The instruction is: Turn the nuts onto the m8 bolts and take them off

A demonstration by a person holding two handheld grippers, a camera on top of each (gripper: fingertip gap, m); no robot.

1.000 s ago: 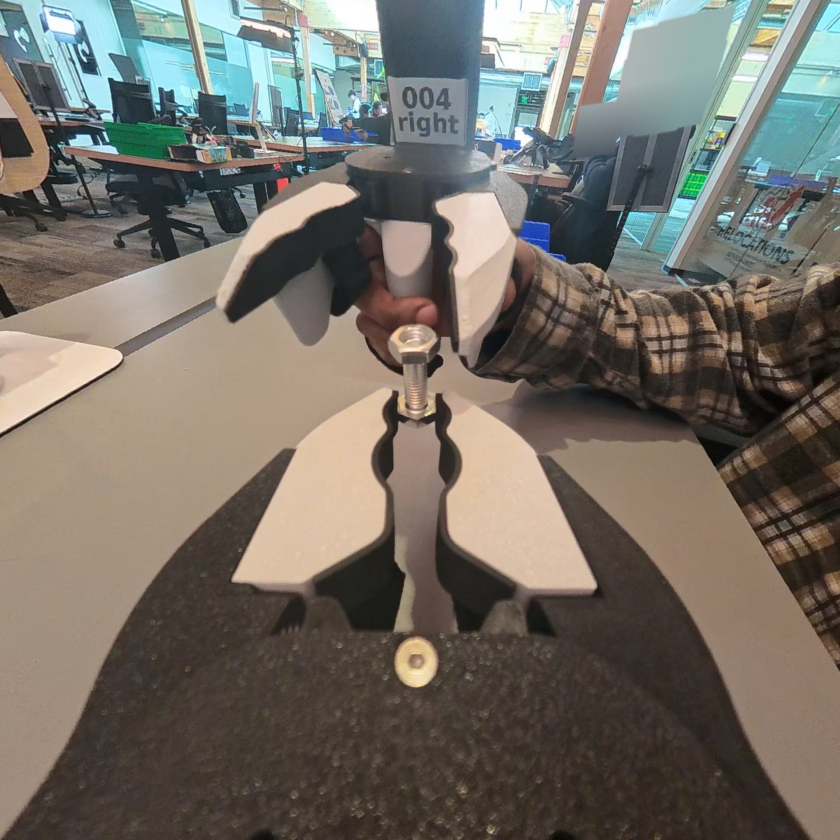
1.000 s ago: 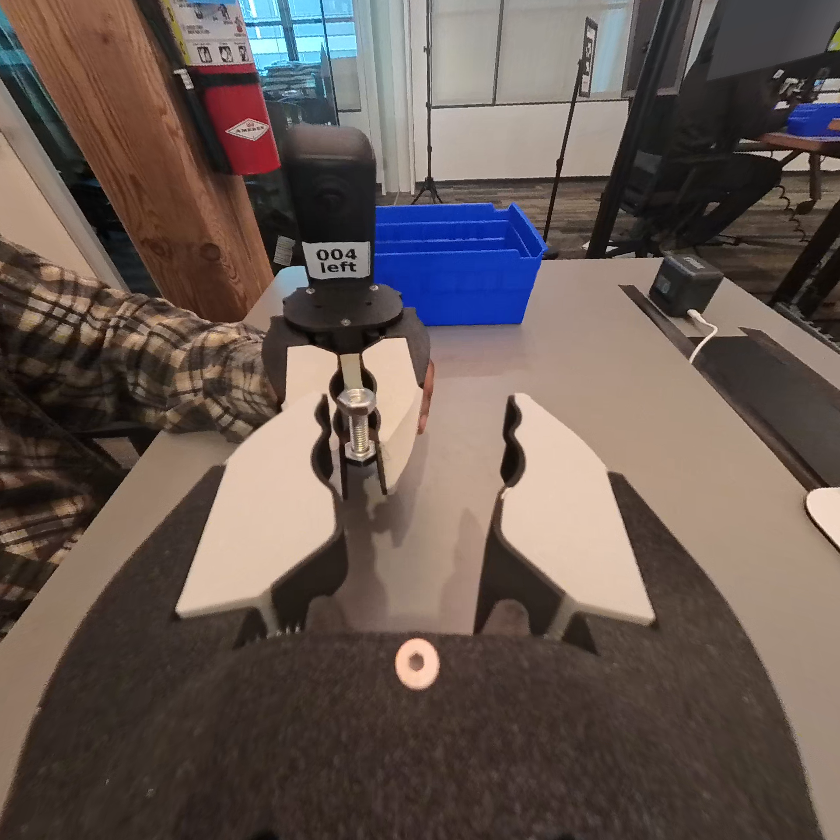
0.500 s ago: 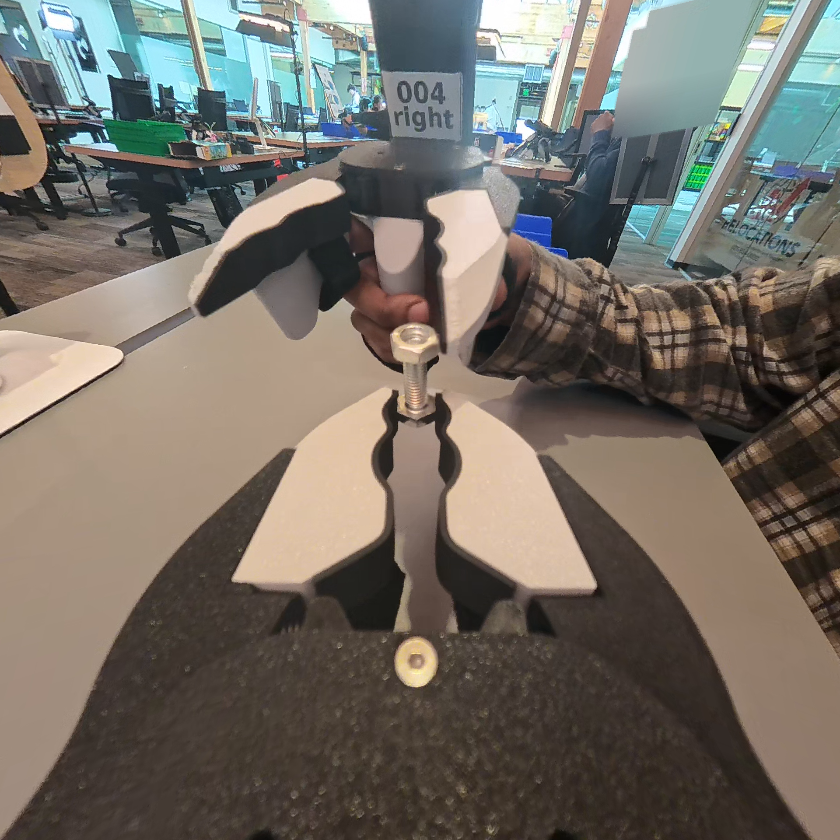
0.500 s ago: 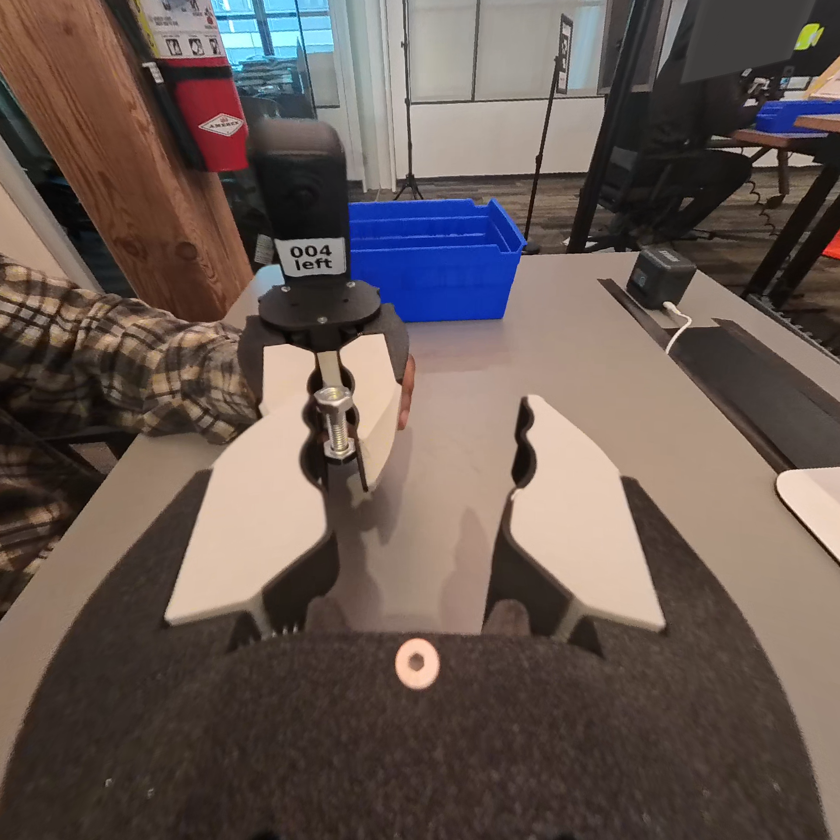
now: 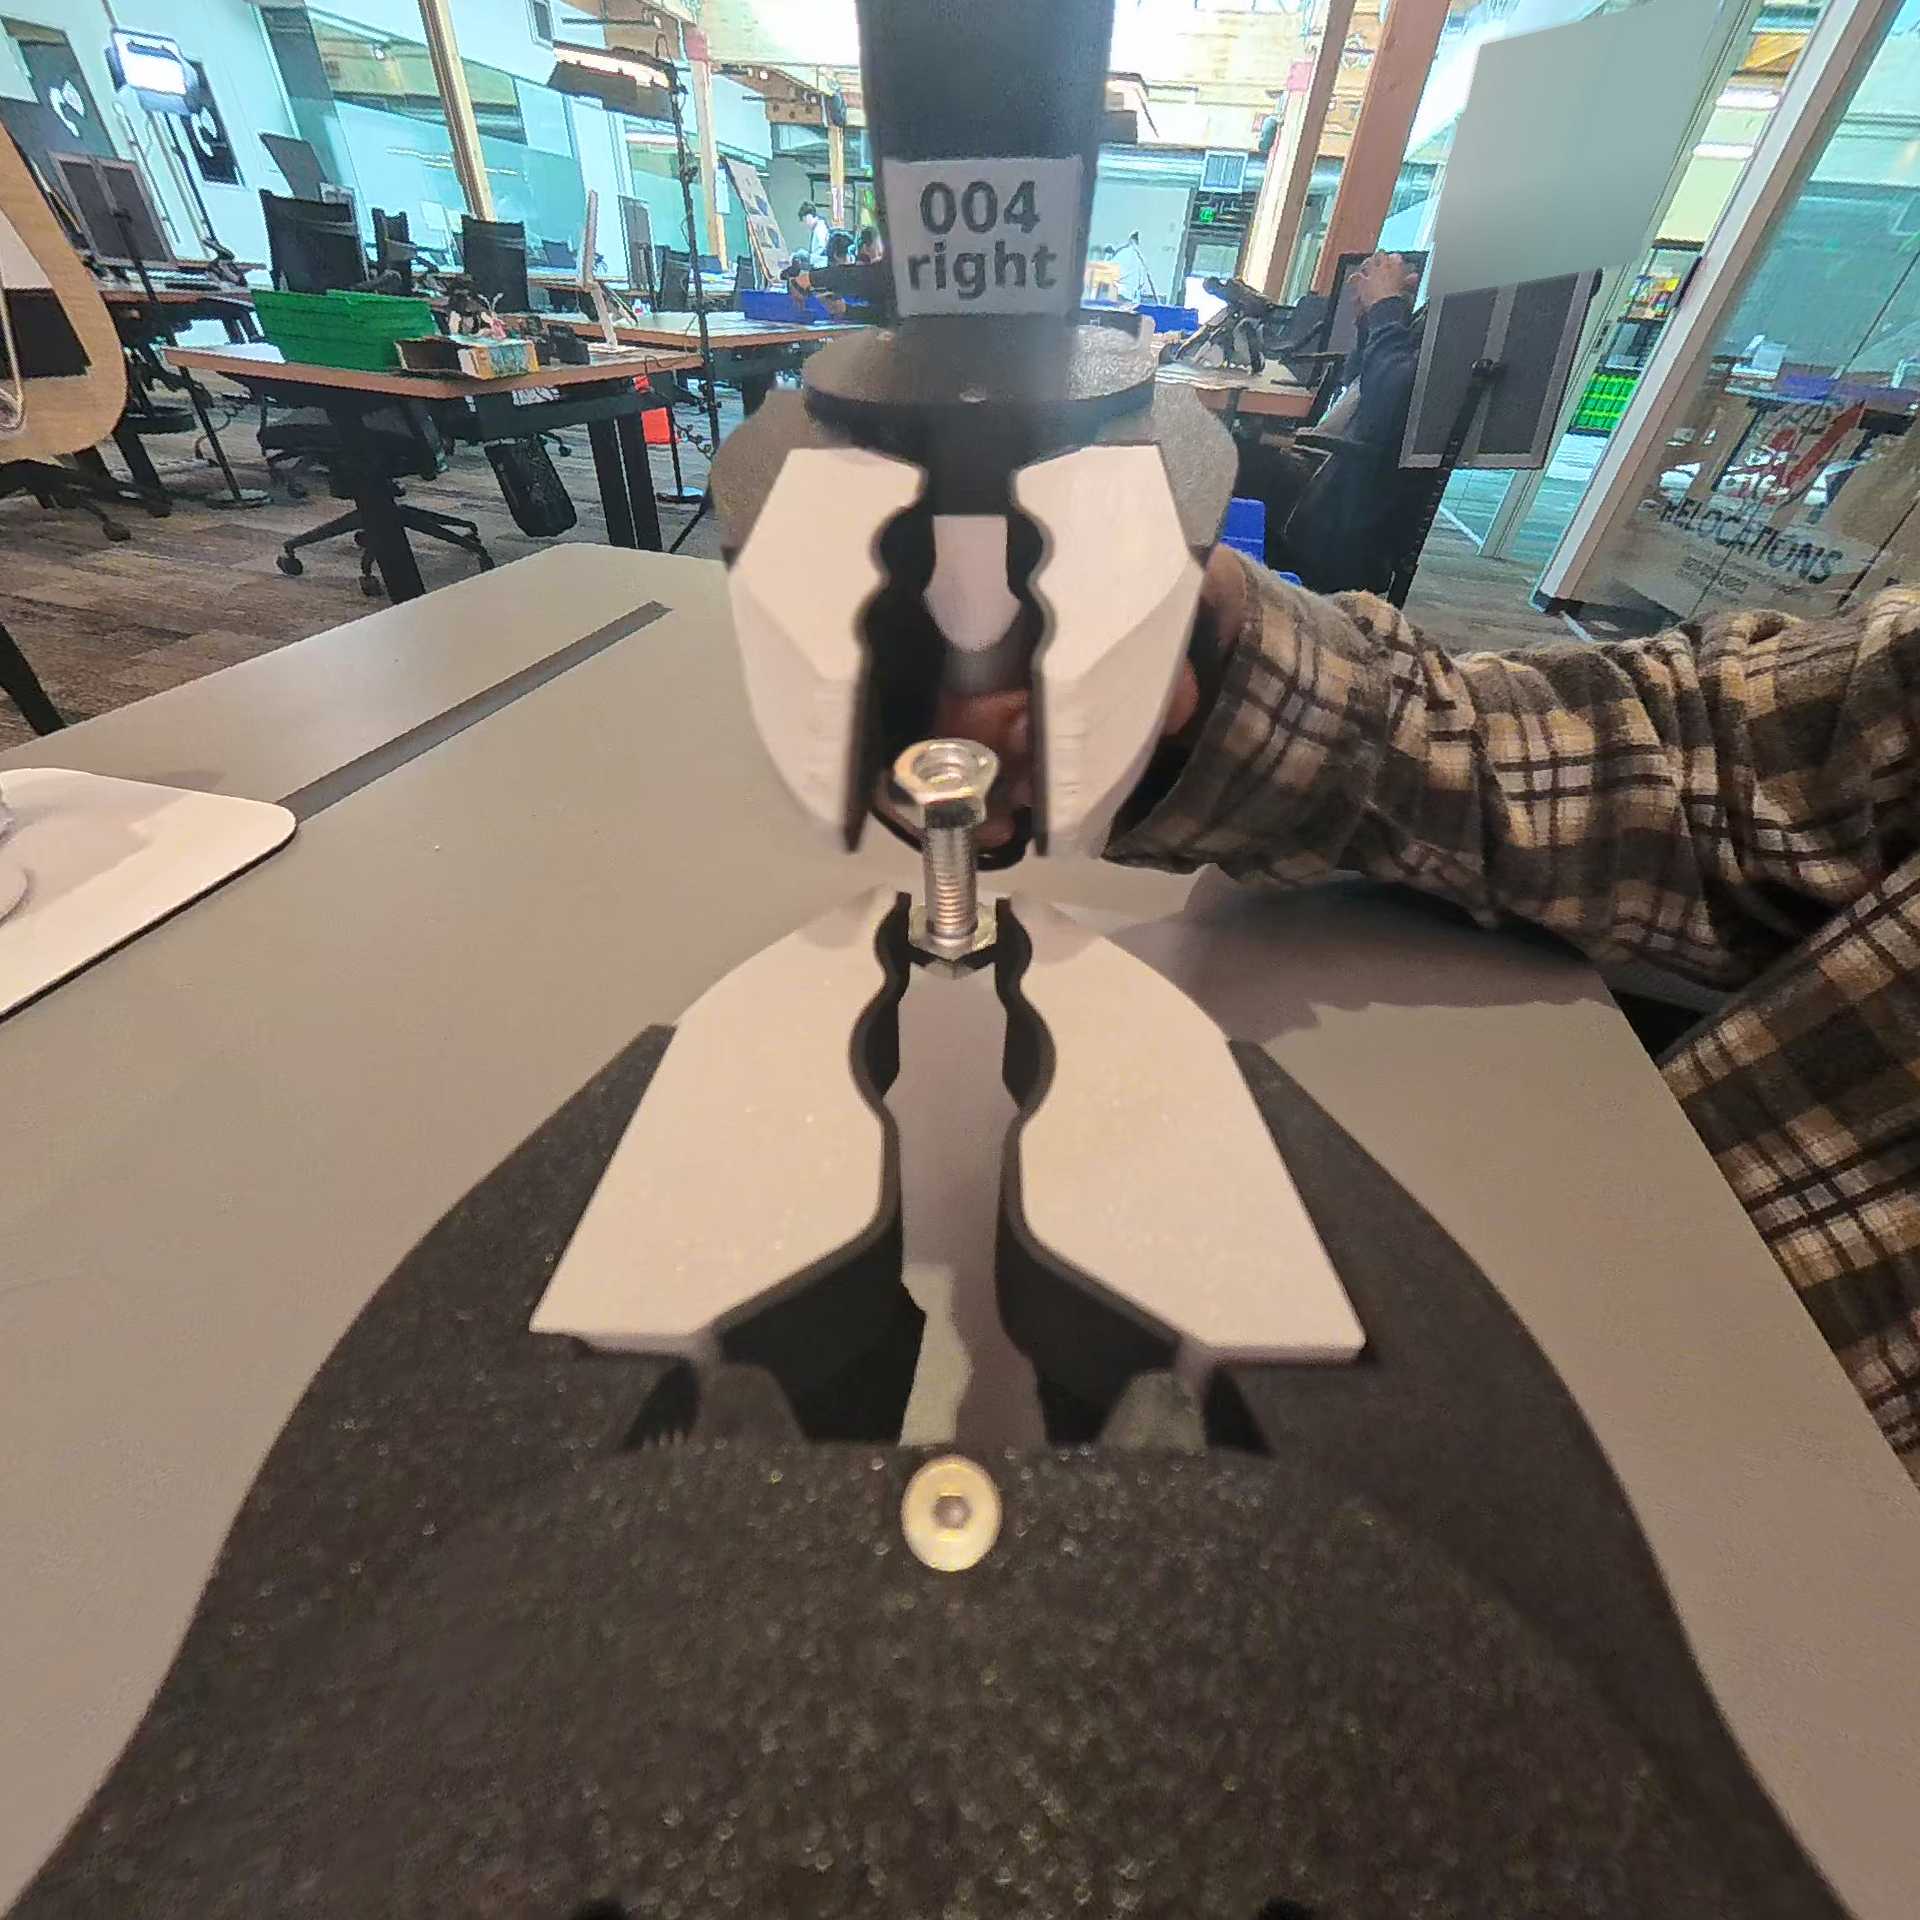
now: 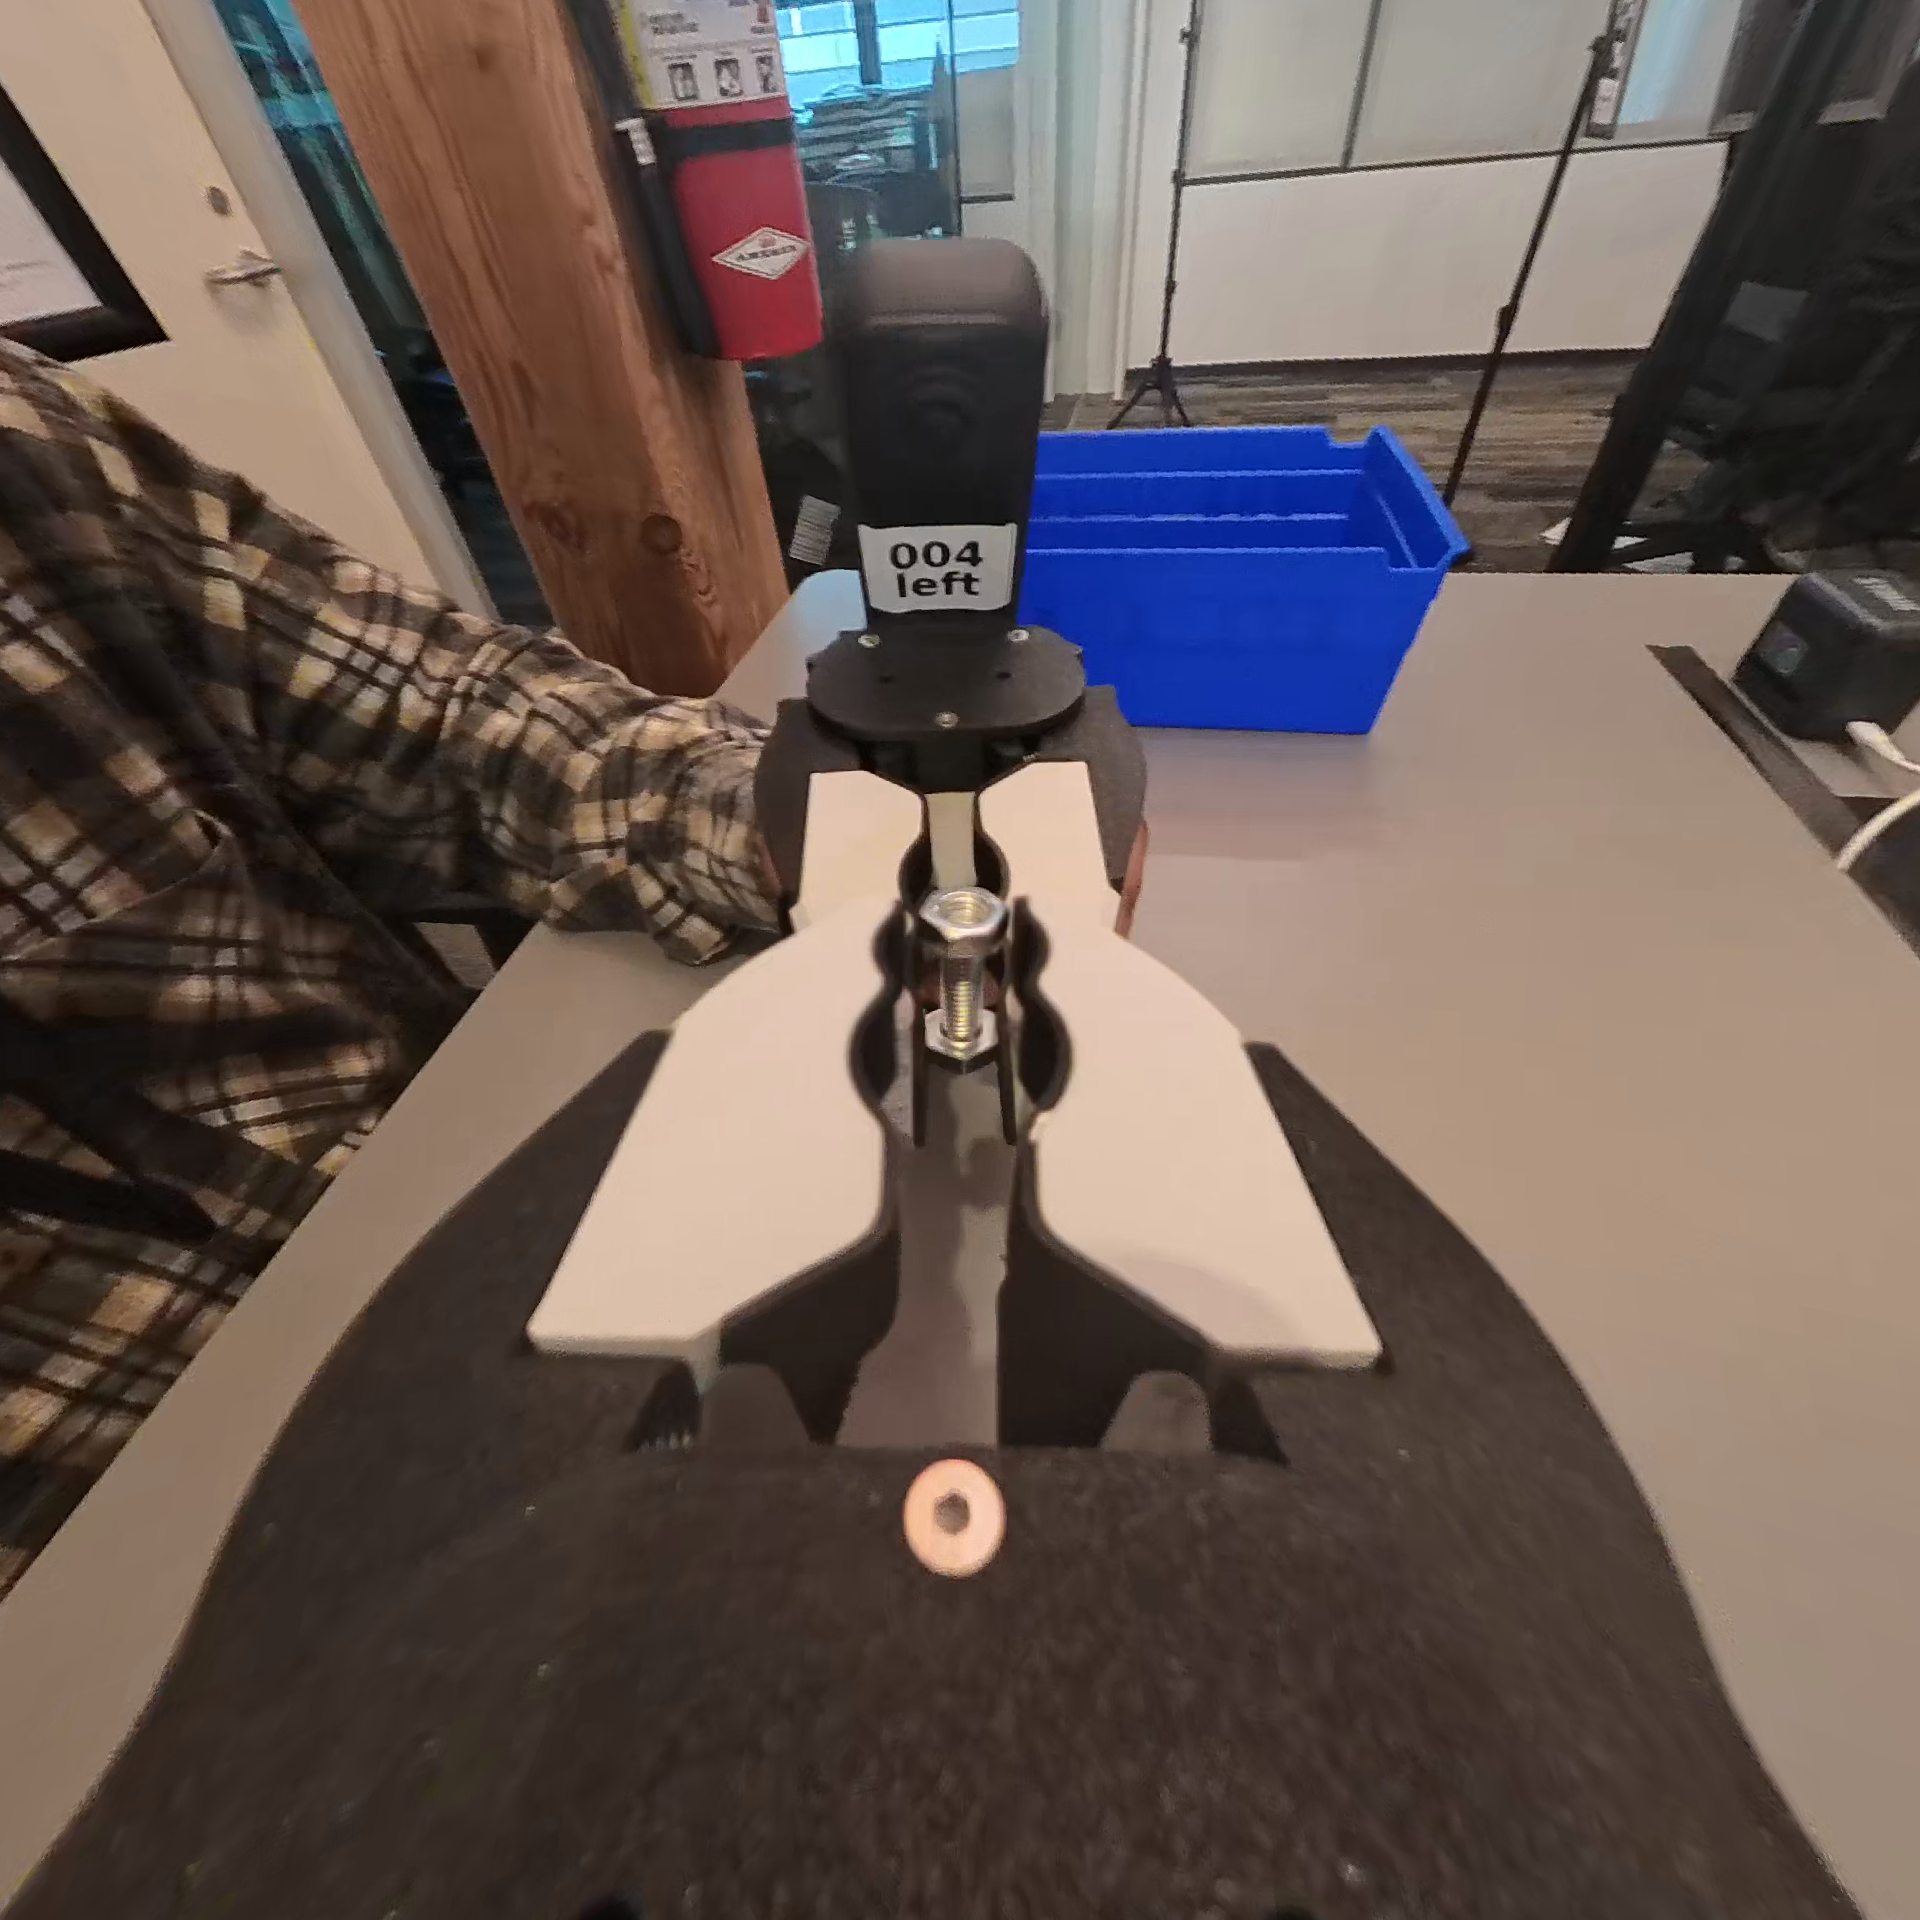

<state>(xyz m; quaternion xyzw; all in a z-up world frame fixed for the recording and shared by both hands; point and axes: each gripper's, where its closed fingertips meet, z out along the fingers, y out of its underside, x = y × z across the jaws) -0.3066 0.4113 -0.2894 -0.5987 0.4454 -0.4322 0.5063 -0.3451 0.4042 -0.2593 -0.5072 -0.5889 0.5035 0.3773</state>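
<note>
Standing upright, bolt [image 5: 948,891] head-down, clamped in left tool [image 5: 948,940]; right tool [image 6: 961,930] clenched around its top nut [image 6: 963,923].

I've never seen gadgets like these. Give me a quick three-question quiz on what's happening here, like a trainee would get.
1. True or false: the silver threaded bolt lies flat on the grey table.
2. What grips the bolt's lower end? A) the fingers of the left gripper B) a bare hand C) a bench vice
3. Fill in: the silver hex nut sits at the bolt's ___ end.
Key: 1 false, it stands upright; 2 A; 3 top.
</note>
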